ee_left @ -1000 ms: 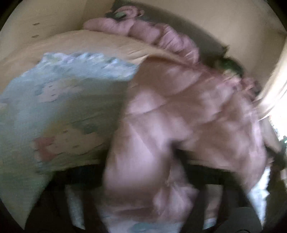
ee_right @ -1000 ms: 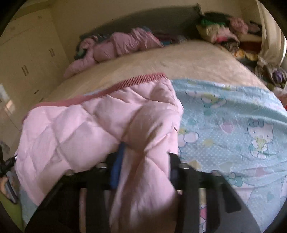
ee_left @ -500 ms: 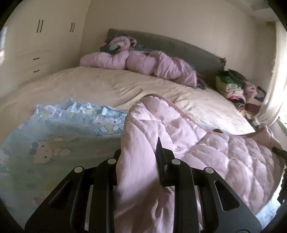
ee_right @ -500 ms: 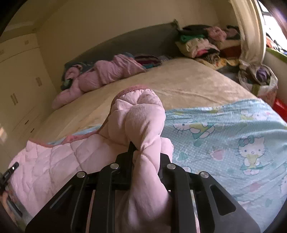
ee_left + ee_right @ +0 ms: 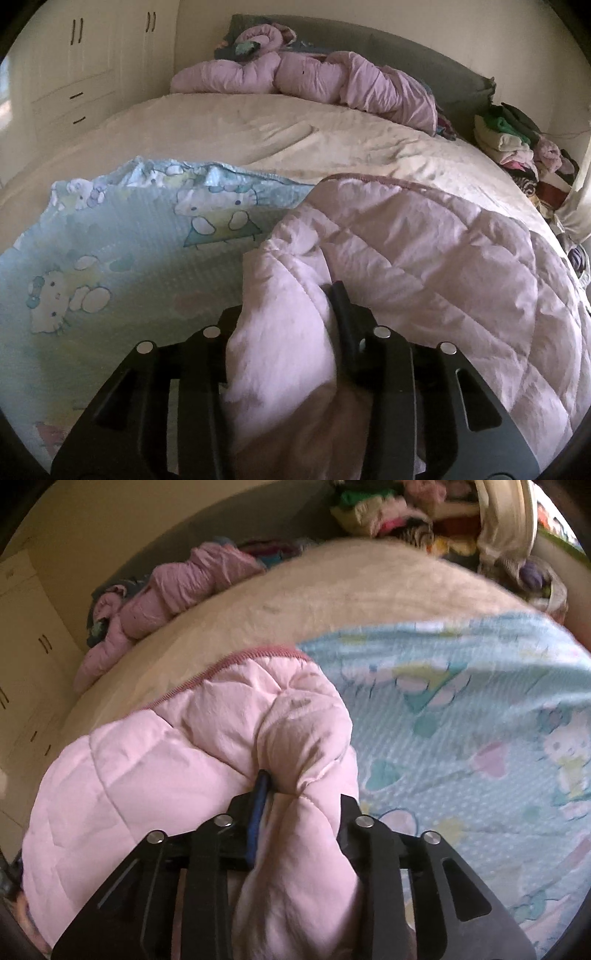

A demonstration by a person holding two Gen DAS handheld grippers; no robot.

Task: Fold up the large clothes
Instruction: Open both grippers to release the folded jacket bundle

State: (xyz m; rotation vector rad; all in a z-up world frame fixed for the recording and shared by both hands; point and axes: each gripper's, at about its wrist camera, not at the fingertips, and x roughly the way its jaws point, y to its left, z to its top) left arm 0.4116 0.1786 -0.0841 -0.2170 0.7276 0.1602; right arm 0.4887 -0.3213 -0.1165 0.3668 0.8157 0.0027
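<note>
A pink quilted blanket (image 5: 424,251) lies folded over a pale blue cartoon-print sheet (image 5: 129,240) on the bed. My left gripper (image 5: 291,302) has a thick bunch of the quilt's edge between its fingers; its jaws are opening and the fabric still fills the gap, hiding the left finger. In the right wrist view the same pink quilt (image 5: 166,760) bulges up between the fingers of my right gripper (image 5: 303,790). Those jaws are opening too, with the fold pressed between them. The blue sheet (image 5: 461,738) spreads to the right of it.
A cream bed cover (image 5: 258,129) stretches to a grey headboard, where a crumpled pink duvet (image 5: 314,77) lies. A pile of folded clothes (image 5: 517,147) sits at the bed's right side. Wardrobe doors and drawers (image 5: 74,74) line the left wall.
Both grippers have carried the quilt's edge forward and down over the blue sheet. The right wrist view has tilted. The bunches between the fingers look looser than half a second ago.
</note>
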